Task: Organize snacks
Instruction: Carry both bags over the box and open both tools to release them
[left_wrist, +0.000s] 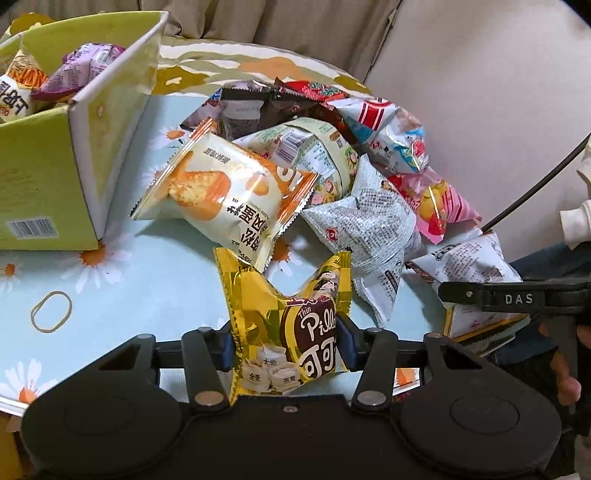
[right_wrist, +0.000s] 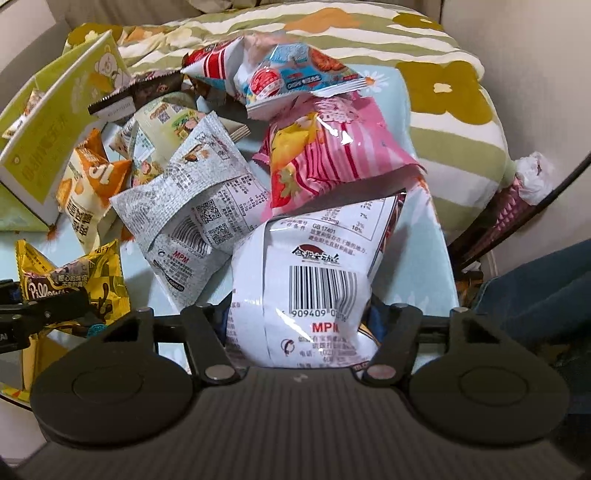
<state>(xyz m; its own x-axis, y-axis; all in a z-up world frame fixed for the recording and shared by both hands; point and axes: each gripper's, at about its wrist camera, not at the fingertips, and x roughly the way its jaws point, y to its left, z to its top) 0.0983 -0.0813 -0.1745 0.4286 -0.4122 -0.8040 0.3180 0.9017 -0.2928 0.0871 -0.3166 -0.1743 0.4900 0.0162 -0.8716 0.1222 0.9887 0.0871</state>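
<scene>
- Left gripper (left_wrist: 286, 345) is clamped on a gold packet (left_wrist: 284, 332), its blue pads pressing both sides, above the floral tablecloth (left_wrist: 147, 288).
- Right gripper (right_wrist: 297, 321) has its jaws around a white packet (right_wrist: 314, 280) at the near edge of the snack pile (right_wrist: 236, 155); firm pad contact is unclear.
- Beyond the gold packet lies an orange-and-cream packet (left_wrist: 225, 192).
- Green box (left_wrist: 55, 173) at far left holds a few snacks.
- Rubber band (left_wrist: 51, 311) lies on the cloth.
</scene>
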